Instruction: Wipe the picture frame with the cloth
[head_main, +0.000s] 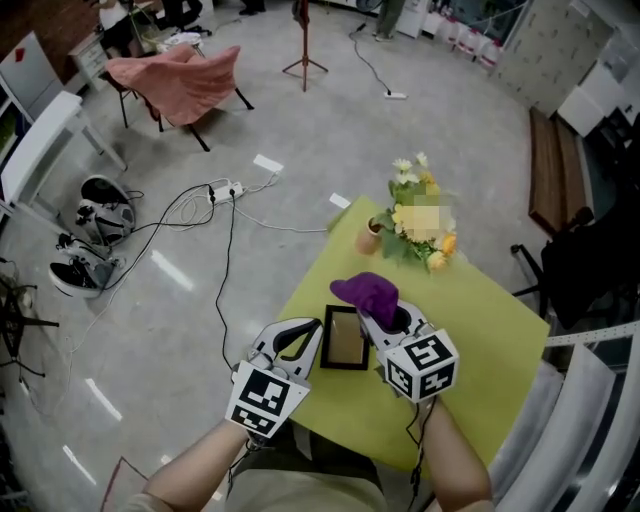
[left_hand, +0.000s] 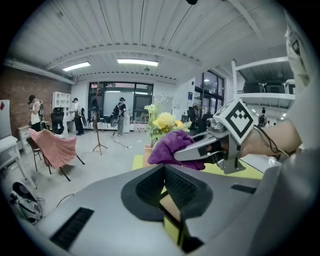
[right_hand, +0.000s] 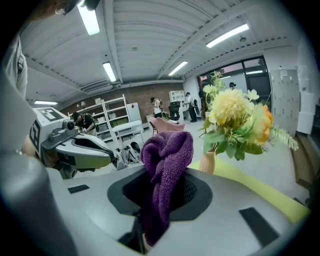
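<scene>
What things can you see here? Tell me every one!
table: one, yellow-green, beneath both grippers
picture frame: one, black-edged, in the left gripper
cloth: one, purple, in the right gripper
flowers: one bunch, yellow and white, table's far edge
vase: one, tan, under the flowers
chair: one, pink-draped, far floor
shoes: several, black-and-white, floor at left
cables: several, dark and white, floor
left gripper: one, grey-white, shut on the picture frame
right gripper: one, grey-white, shut on the cloth

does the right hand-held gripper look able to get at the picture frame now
Probably yes: the right hand-held gripper, holding the cloth, sits right beside the picture frame with nothing between them.
</scene>
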